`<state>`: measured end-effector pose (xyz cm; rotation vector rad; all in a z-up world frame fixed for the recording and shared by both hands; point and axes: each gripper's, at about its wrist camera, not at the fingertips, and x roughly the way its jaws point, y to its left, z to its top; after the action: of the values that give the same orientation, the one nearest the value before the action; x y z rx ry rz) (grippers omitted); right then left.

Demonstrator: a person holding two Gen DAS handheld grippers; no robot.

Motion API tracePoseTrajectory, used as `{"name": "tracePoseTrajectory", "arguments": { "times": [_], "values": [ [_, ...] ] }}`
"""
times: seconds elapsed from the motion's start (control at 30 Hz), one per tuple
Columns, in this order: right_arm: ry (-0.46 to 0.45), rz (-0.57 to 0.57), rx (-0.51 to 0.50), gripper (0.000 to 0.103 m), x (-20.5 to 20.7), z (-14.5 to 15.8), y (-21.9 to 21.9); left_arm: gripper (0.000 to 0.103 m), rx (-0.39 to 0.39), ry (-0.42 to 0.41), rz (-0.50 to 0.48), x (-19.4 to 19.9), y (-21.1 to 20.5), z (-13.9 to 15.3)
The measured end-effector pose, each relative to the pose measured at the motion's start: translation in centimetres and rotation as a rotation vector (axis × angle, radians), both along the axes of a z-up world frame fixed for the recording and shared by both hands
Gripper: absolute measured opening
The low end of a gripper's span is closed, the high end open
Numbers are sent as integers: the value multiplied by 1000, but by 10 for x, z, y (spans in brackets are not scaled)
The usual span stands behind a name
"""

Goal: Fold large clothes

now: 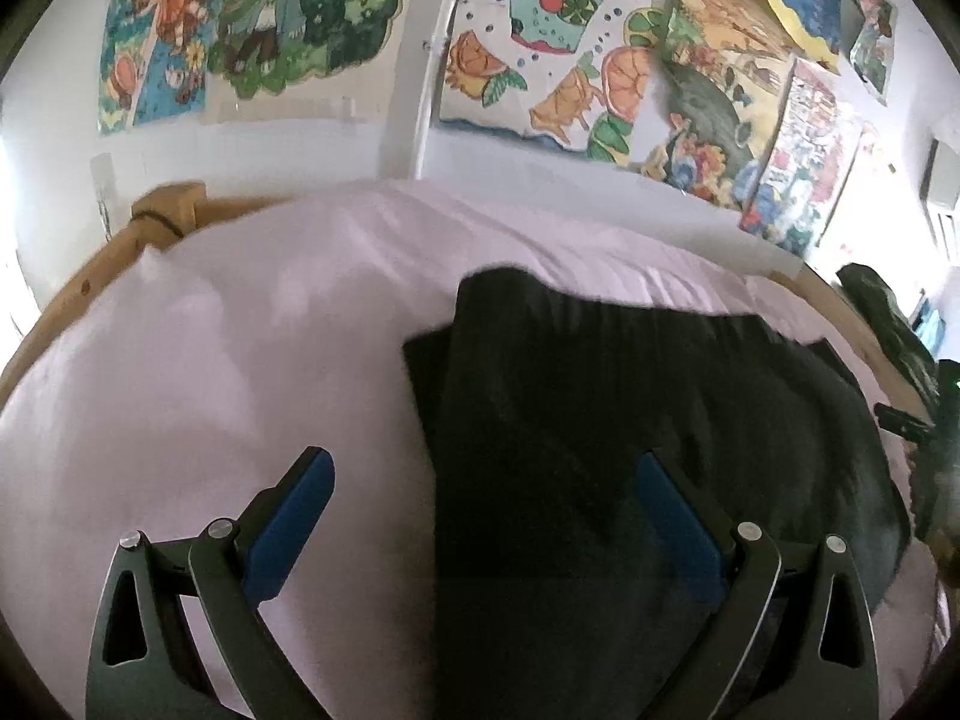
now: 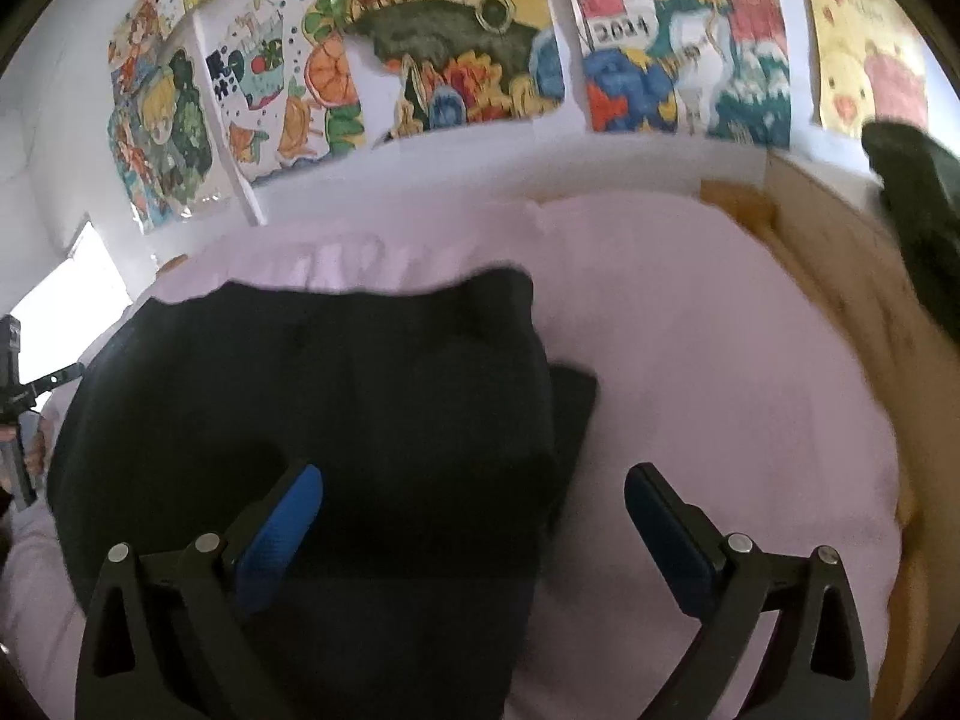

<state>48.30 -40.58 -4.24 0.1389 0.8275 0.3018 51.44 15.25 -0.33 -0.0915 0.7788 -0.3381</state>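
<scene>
A large black garment (image 1: 630,420) lies flat on a pale pink bed sheet (image 1: 210,360), with a folded layer on top. My left gripper (image 1: 480,468) is open above the garment's left edge, holding nothing. In the right wrist view the same black garment (image 2: 336,396) lies on the sheet (image 2: 708,372). My right gripper (image 2: 474,480) is open above the garment's right edge, empty. The right gripper's body shows at the far right of the left view (image 1: 924,420). The left gripper's body shows at the far left of the right view (image 2: 18,396).
A wooden bed frame (image 1: 168,204) rims the mattress, also in the right view (image 2: 840,240). Colourful drawings (image 1: 540,48) hang on the white wall behind the bed. Another dark garment (image 2: 918,204) hangs over the frame at the right.
</scene>
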Motion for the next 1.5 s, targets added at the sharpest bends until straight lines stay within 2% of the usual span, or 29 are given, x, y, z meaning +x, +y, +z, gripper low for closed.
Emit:
{"name": "tracePoseTrajectory", "arguments": {
  "times": [0.13, 0.2, 0.3, 0.53, 1.03, 1.17, 1.37, 1.5],
  "values": [
    [60, 24, 80, 103, -15, -12, -7, 99, -78, 60, -63, -12, 7, -10],
    [84, 30, 119, 103, -19, -16, -9, 99, -92, 84, -86, -14, 9, -12],
    [114, 36, 169, 103, -23, -24, -12, 99, -68, 116, -128, -17, 0, -18],
    [155, 44, 190, 103, -23, -40, -12, 99, 10, 133, -181, -24, -17, -25],
    [208, 81, 263, 103, -21, -60, -19, 101, 21, 129, -205, -23, -17, -35],
    [217, 95, 272, 103, -20, -63, -20, 101, 2, 143, -225, -19, -17, -40],
    [228, 119, 273, 103, -19, -69, -18, 101, -86, 202, -270, -7, -9, -50],
    [237, 129, 271, 103, -19, -70, -16, 101, -113, 224, -291, -2, -8, -52]
  ]
}}
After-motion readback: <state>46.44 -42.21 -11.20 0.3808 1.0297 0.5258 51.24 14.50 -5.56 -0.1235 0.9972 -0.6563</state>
